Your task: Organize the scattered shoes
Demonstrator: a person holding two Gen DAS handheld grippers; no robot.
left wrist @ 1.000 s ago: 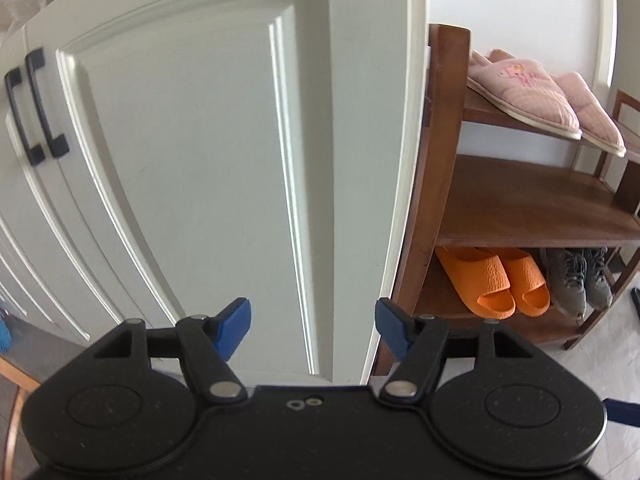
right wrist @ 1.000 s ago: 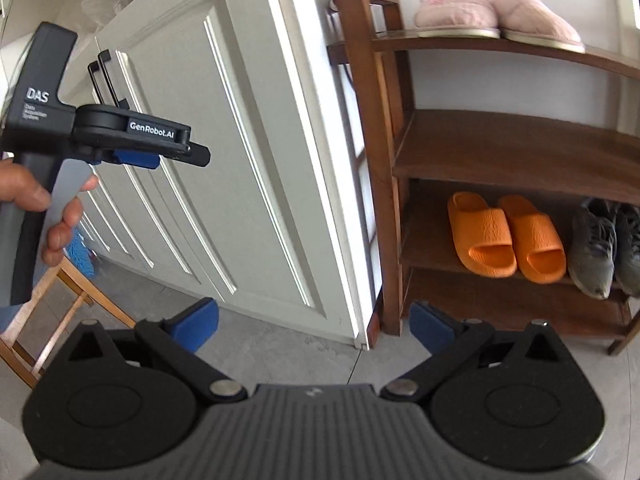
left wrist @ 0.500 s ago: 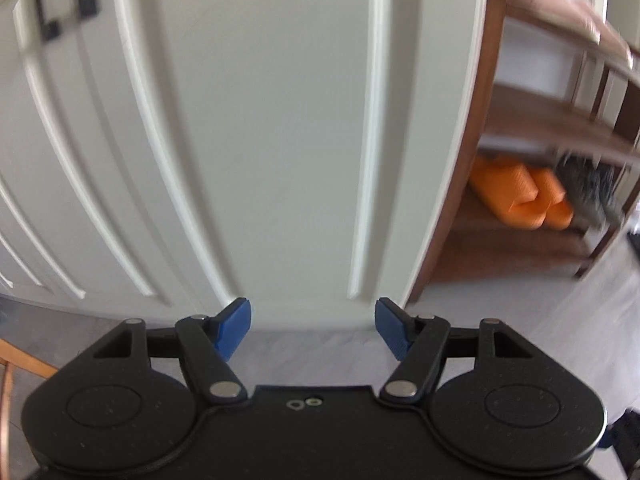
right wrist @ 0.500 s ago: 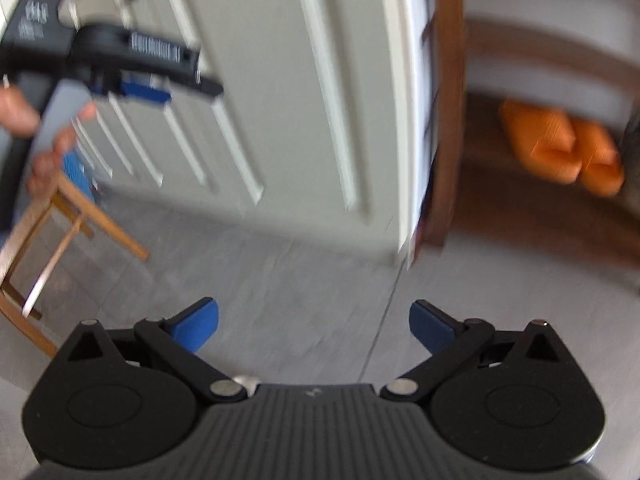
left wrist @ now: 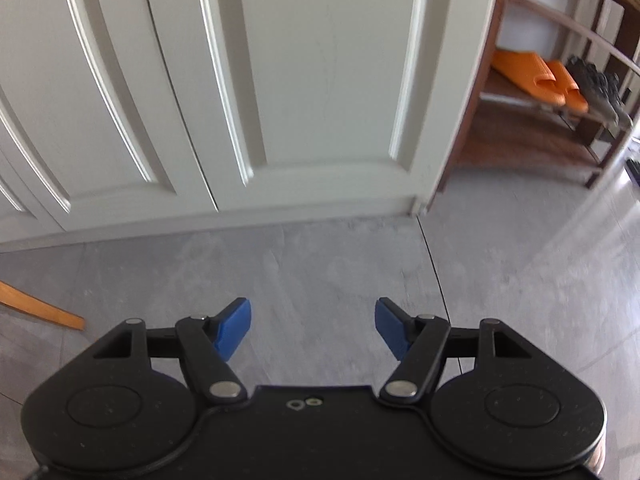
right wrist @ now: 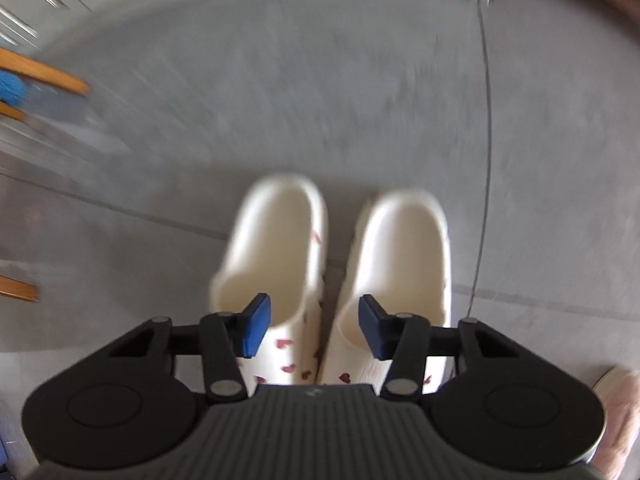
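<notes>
The right gripper has come down fast from looking at the brown wooden shoe rack and now points almost straight at the grey stone floor. A pair of cream rubber slippers with little red hearts now fills its view, where a second ago there were only the rack and the white panelled cupboard doors. The two slippers sit side by side on the floor, just touching or nearly so. The picture is blurry, so the edges are hard to see.

The right gripper's blue pads were wide apart and are closing now. One pad is over the opening of the left slipper and the other is over the opening of the right slipper, with the two inner walls between them. I cannot see the pads pressing on anything yet.

The left gripper has dropped lower too. Its pads are apart with only bare floor between them.

On the rack's low shelf sit flat orange foam slides and dark grey sneakers.

I think this means the cream slippers are the next shoes to be picked up, both at once, and taken to the rack.
</notes>
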